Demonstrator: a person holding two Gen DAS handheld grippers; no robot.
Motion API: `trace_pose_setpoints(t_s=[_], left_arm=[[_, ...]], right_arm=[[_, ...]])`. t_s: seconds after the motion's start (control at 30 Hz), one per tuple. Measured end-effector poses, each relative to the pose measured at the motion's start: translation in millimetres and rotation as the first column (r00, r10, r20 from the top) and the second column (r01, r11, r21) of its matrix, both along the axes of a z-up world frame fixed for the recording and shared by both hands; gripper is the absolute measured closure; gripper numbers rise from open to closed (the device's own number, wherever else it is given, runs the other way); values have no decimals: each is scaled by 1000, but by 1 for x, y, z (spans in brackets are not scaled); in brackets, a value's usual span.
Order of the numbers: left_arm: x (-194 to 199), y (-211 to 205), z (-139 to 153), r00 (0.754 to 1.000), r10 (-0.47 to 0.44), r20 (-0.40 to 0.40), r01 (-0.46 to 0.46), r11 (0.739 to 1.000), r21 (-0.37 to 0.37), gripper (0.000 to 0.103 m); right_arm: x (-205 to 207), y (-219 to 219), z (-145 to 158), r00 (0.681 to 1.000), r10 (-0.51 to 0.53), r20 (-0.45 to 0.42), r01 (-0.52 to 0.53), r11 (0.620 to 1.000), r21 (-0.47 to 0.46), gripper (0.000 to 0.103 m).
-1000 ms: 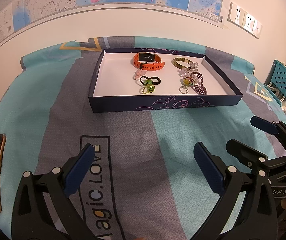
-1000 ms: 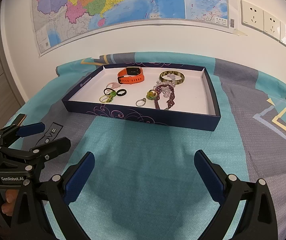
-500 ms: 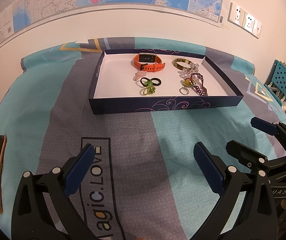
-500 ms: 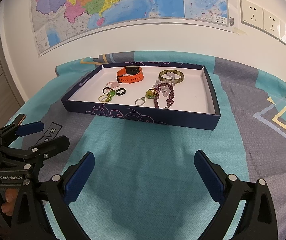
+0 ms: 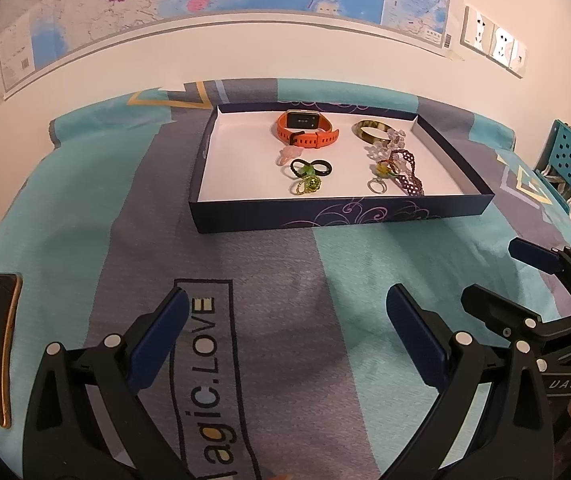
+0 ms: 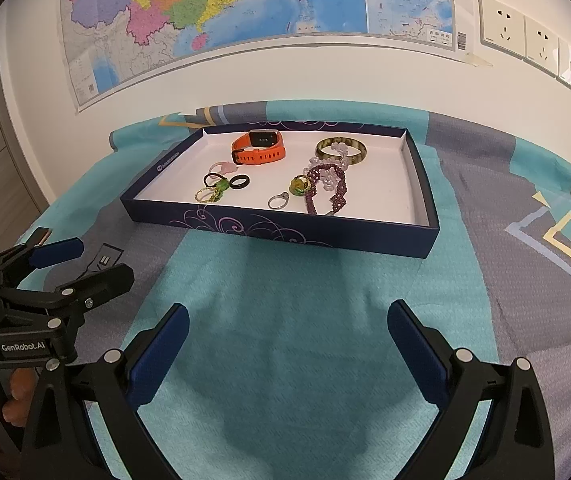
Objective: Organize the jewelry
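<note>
At lower centre, the left gripper point(image 5: 285, 340) hangs wide open and empty above the bedspread point(image 5: 277, 280), as before; the navy tray point(image 5: 341, 216) has slid slightly lower in frame. Its orange watch point(image 5: 305, 130), rings point(image 5: 309, 174) and bracelets point(image 5: 399, 164) lie unmoved. The right gripper point(image 6: 287, 344), equally splayed, grips nothing.

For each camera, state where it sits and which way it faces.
Left wrist: on the left gripper, facing the tray on the bedspread; own open fingers show, right gripper at right.
Right wrist: on the right gripper, facing the same tray from its right; left gripper and hand at left.
Shared: tray, orange watch, wall map.
</note>
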State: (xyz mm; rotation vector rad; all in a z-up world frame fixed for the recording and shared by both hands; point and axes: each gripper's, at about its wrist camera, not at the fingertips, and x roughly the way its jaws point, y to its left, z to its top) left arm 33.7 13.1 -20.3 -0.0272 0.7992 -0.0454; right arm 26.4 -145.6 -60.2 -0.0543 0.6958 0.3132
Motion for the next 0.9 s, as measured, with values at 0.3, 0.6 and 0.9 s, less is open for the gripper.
trace_pose_setpoints(t_s=[0.3,0.6,0.9], left_arm=[[-2,0,1,1000,10,12,-11,1000,20,6],[-6,1,3,999,23,27,-24,999,34,6],[-10,-1,4,999,20,34,-22,999,44,6]], right_arm=[[0,0,-1,1000,-2,-8,2,1000,-3,7],[-2,0,-1,1000,0,-7,0,1000,1,7],[-3,-1,-1,1000,0,-7,0,1000,2,7]])
